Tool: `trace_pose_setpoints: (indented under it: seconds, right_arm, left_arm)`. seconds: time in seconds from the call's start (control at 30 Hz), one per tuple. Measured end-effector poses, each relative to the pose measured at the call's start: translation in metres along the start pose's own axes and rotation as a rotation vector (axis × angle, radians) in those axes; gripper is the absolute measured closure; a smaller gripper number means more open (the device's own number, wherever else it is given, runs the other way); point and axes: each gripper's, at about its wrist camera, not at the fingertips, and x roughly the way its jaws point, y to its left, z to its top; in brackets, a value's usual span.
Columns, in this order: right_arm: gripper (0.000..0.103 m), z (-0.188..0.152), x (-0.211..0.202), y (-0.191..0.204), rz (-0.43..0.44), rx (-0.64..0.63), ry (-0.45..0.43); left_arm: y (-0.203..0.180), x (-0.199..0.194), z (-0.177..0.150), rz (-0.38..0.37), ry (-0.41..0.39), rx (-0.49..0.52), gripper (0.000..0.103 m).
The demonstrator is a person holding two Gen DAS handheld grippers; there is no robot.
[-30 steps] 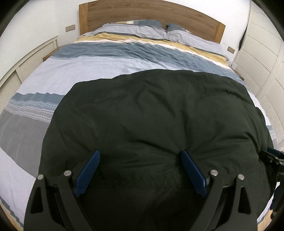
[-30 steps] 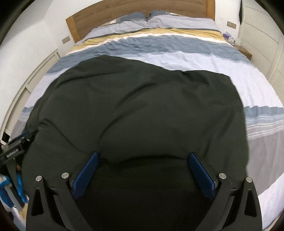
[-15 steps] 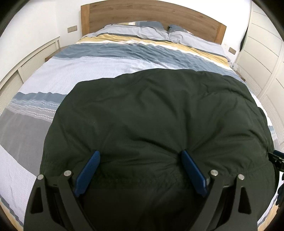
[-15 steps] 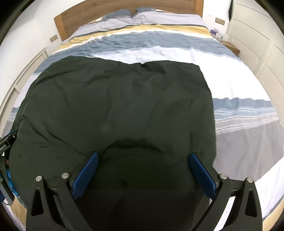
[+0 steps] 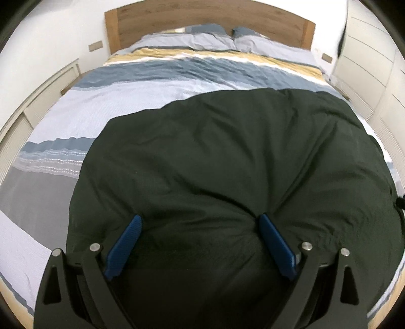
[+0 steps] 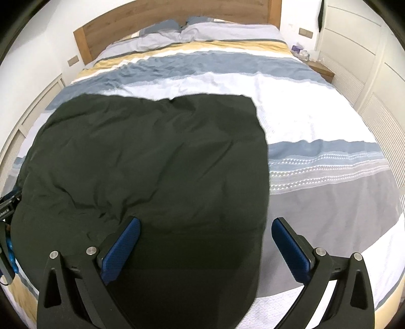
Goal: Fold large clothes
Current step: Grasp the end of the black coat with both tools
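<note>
A large dark green garment [image 5: 222, 162] lies spread flat on the striped bed; it also shows in the right wrist view [image 6: 152, 157]. My left gripper [image 5: 200, 222] is open, low over the garment's near part, its blue pads apart with cloth bulging between them. My right gripper [image 6: 206, 226] is open over the garment's right near edge; the left pad is over cloth, the right pad over the bedcover. Part of the left gripper's body [image 6: 7, 207] shows at the left edge of the right wrist view.
The bed [image 6: 316, 121] has a blue, white, yellow and grey striped cover, pillows [image 5: 202, 38] and a wooden headboard [image 5: 210, 17]. White cupboard doors [image 5: 374, 58] stand to the right, a low white panel [image 5: 33, 106] to the left. A small nightstand [image 6: 321, 68] is at the far right.
Both grippers have drawn back and apart. The right gripper has shifted right, so the garment's right edge now lies between its pads. The garment's far edge lies flatter.
</note>
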Motion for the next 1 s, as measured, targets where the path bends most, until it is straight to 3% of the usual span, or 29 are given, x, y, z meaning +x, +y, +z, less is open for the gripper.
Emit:
trace_pose_setpoints:
  seconds: [0.13, 0.33, 0.5, 0.73, 1.0]
  right_arm:
    - [0.001, 0.006, -0.005, -0.015, 0.031, 0.018, -0.018]
    - [0.001, 0.019, -0.006, -0.042, 0.082, 0.077, -0.040]
    - [0.001, 0.026, 0.012, -0.057, 0.134, 0.119, -0.005]
    - [0.001, 0.021, 0.053, -0.070, 0.303, 0.220, 0.088]
    - [0.001, 0.005, 0.104, -0.077, 0.444, 0.321, 0.181]
  left_arm:
    - [0.017, -0.013, 0.002, -0.042, -0.026, -0.025, 0.008]
    - [0.057, -0.041, 0.009, -0.024, -0.084, -0.064, 0.008]
    - [0.108, -0.039, 0.018, -0.061, -0.056, -0.167, 0.008]
    - [0.166, 0.003, 0.001, -0.252, 0.065, -0.339, 0.008]
    - [0.183, 0.058, -0.026, -0.424, 0.158, -0.437, 0.008]
